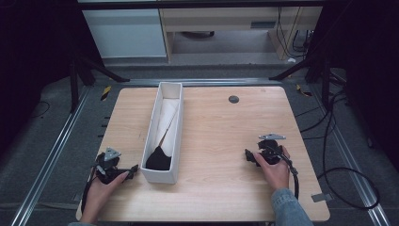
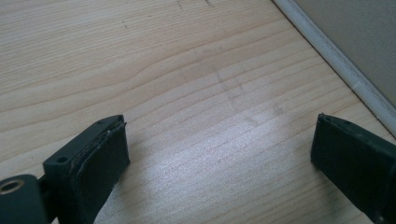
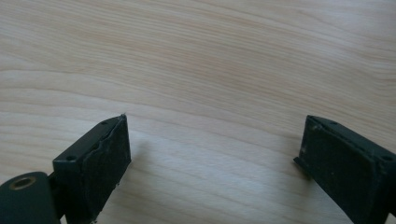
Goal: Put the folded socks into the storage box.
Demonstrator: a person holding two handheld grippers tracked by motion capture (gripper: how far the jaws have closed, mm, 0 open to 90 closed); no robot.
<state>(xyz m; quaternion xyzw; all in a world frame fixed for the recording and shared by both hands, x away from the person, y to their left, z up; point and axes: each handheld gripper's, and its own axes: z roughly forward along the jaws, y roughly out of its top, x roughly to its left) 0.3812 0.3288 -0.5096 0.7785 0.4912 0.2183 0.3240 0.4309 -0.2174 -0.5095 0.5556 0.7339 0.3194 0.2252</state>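
My left gripper rested low on the near left part of the table, its jaws spread wide with nothing between them. In the left gripper view the two black jaws stood far apart over bare wood grain, and the white wall of the box ran across the upper right corner, just beside the right-hand jaw. In the high view the gripper's tips pointed toward the near end of that box and sat just beside its near left corner; I could not tell whether they touched it. My left hand gripped the handle from below, and the grey three-cornered plate sat on top of the gripper.

My right gripper lay on the near right part of the table, well apart from the box, its jaws likewise spread and holding nothing. The right gripper view showed both jaws wide over plain wood. My right hand held it, with a denim sleeve behind it and the black cable trailing along the wrist.

The long, narrow white box stood on the left half of the wooden table, running from the far edge toward me. Inside it, a black cloth lay bunched at the near end, and a pale, cream-coloured piece stretched along the rest toward the far end. A small dark round fitting sat in the tabletop near the far edge.
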